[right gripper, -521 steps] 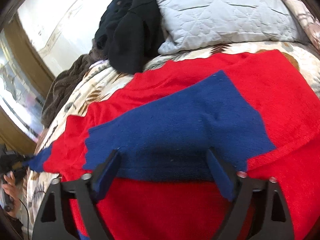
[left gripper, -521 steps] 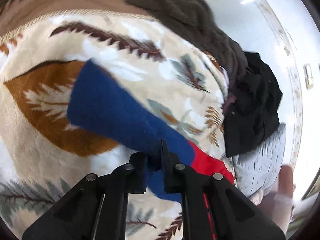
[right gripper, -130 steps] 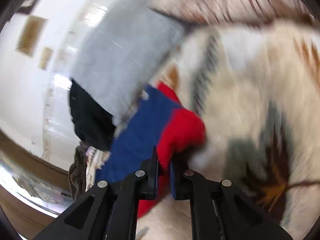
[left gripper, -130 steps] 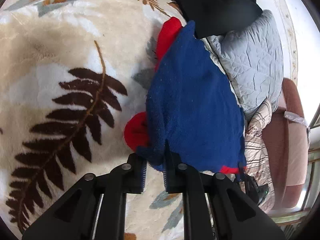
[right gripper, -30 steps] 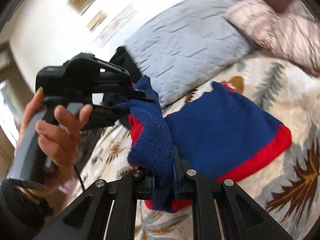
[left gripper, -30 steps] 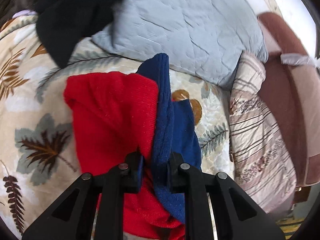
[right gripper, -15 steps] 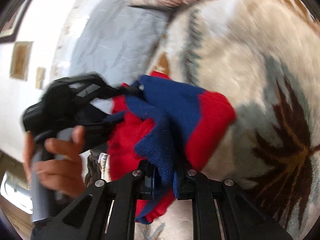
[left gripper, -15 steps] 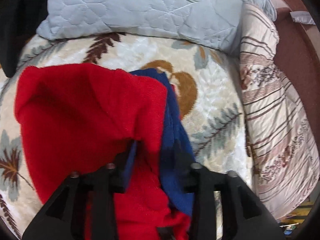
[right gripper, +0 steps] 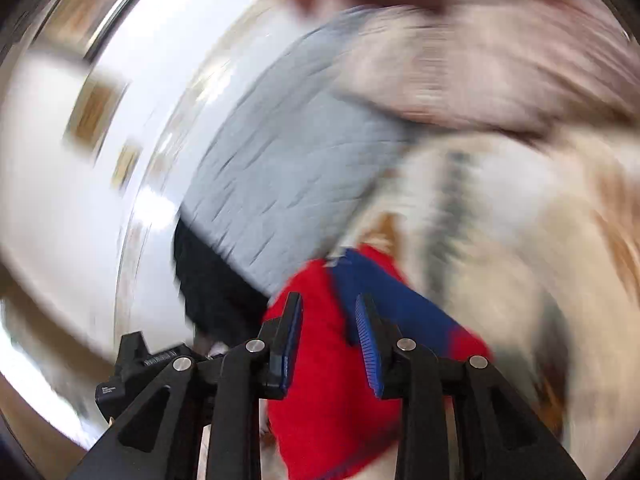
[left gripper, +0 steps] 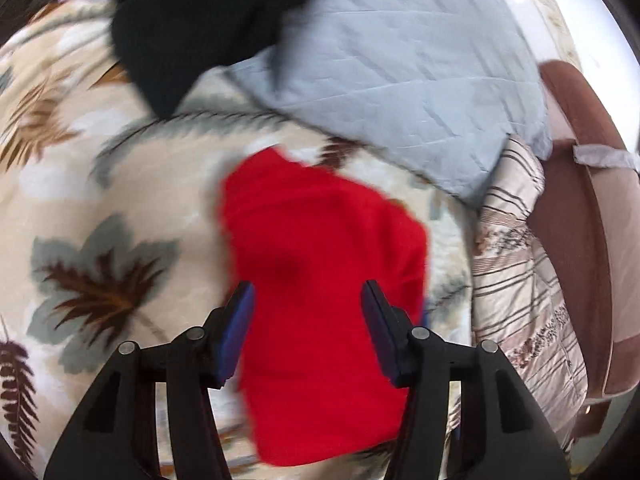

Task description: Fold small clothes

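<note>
The red and blue knitted garment (left gripper: 320,264) lies folded on the leaf-patterned blanket (left gripper: 100,208), red side up in the left wrist view. My left gripper (left gripper: 307,300) is open and empty just above its near part. In the blurred right wrist view the garment (right gripper: 332,392) shows red with a blue layer (right gripper: 384,304) behind. My right gripper (right gripper: 328,312) is open and empty over it, jaws apart. The left gripper's body (right gripper: 140,364) shows at lower left there.
A grey quilted pillow (left gripper: 400,64) lies behind the garment, with a black garment (left gripper: 192,28) to its left. A striped pillow (left gripper: 520,272) and a brown headboard (left gripper: 580,208) are on the right. The right wrist view is heavily motion-blurred.
Both grippers have let go of the garment and opened. The garment now lies folded on the blanket with red on top. Both grippers have drawn back from it.
</note>
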Motion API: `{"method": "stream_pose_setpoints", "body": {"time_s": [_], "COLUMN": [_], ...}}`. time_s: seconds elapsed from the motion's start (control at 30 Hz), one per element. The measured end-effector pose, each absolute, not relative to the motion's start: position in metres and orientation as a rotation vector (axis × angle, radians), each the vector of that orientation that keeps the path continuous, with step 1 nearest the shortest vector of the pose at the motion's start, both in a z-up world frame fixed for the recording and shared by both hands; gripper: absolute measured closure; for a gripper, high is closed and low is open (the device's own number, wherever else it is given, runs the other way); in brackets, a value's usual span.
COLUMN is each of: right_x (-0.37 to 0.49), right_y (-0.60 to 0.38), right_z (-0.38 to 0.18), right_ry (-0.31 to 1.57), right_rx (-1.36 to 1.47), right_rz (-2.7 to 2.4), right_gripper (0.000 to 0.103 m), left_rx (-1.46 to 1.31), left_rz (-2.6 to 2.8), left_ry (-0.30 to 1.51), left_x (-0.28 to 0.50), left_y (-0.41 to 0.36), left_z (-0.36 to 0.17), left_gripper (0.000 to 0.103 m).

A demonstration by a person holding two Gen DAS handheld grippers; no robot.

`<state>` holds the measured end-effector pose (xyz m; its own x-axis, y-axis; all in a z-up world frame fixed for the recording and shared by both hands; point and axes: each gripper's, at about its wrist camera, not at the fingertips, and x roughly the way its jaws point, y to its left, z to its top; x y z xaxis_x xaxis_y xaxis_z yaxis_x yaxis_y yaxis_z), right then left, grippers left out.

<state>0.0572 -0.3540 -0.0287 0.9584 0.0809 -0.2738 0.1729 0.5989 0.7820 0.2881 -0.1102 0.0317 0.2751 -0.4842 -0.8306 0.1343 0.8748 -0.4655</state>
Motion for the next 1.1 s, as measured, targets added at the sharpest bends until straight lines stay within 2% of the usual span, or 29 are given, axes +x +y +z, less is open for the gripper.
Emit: {"method": "stream_pose_setpoints", "body": {"time_s": [0.1,0.23,0.27,0.3,0.33,0.47,0.53,0.6,0.63,0.67,0.73,0.83,0.9,0.93,0.97,1.0,1.1], "right_x": [0.133,0.219,0.229,0.235,0.238,0.248,0.271,0.282,0.279,0.271,0.252,0.221,0.207,0.203,0.202,0.199,0.179], "right_y": [-0.36,-0.351,-0.35,-0.347,-0.344,-0.356,-0.366,-0.374,-0.378,-0.385,-0.392,-0.389,-0.384,-0.378,-0.371,-0.363,-0.354], "right_z": [-0.018,-0.045,-0.047,-0.047,-0.039,-0.015,-0.035,-0.056,-0.056,-0.05,-0.041,-0.034,-0.038,-0.046,-0.05,-0.051,-0.032], "right_ry": [0.481,0.777,0.808,0.813,0.784,0.674,0.77,0.864,0.847,0.812,0.789,0.778,0.803,0.838,0.871,0.883,0.774], "right_rx": [0.815,0.69,0.666,0.634,0.578,0.53,0.531,0.554,0.589,0.647,0.674,0.65,0.63,0.614,0.579,0.525,0.454], "right_rz": [0.098,0.119,0.119,0.139,0.158,0.11,0.032,-0.004,0.011,0.048,0.095,0.216,0.244,0.251,0.239,0.232,0.235], "right_gripper": [0.065,0.065,0.068,0.088,0.092,0.093,0.093,0.092,0.092,0.083,0.078,0.065,0.047,0.047,0.057,0.083,0.084], "left_rx": [-0.403,-0.462,-0.467,-0.472,-0.477,-0.478,-0.485,-0.513,-0.548,-0.578,-0.583,-0.509,-0.446,-0.413,-0.381,-0.349,-0.332], "left_rz": [-0.441,-0.472,-0.479,-0.488,-0.5,-0.499,-0.44,-0.405,-0.398,-0.399,-0.426,-0.468,-0.517,-0.518,-0.513,-0.501,-0.48], "left_ry": [1.259,1.295,1.299,1.3,1.297,1.244,1.245,1.29,1.335,1.343,1.321,1.277,1.258,1.253,1.245,1.237,1.238], "left_x": [0.284,0.286,0.287,0.288,0.29,0.308,0.323,0.335,0.34,0.34,0.333,0.301,0.274,0.26,0.248,0.242,0.231], "left_y": [-0.098,-0.1,-0.1,-0.1,-0.1,-0.107,-0.111,-0.114,-0.114,-0.111,-0.103,-0.098,-0.102,-0.106,-0.111,-0.116,-0.12], "left_z": [0.009,-0.015,-0.016,-0.018,-0.019,-0.016,-0.026,-0.042,-0.053,-0.055,-0.046,-0.029,-0.024,-0.025,-0.028,-0.03,-0.037], "left_gripper": [0.049,0.049,0.049,0.049,0.049,0.049,0.049,0.044,0.044,0.044,0.045,0.046,0.043,0.041,0.04,0.039,0.036]}}
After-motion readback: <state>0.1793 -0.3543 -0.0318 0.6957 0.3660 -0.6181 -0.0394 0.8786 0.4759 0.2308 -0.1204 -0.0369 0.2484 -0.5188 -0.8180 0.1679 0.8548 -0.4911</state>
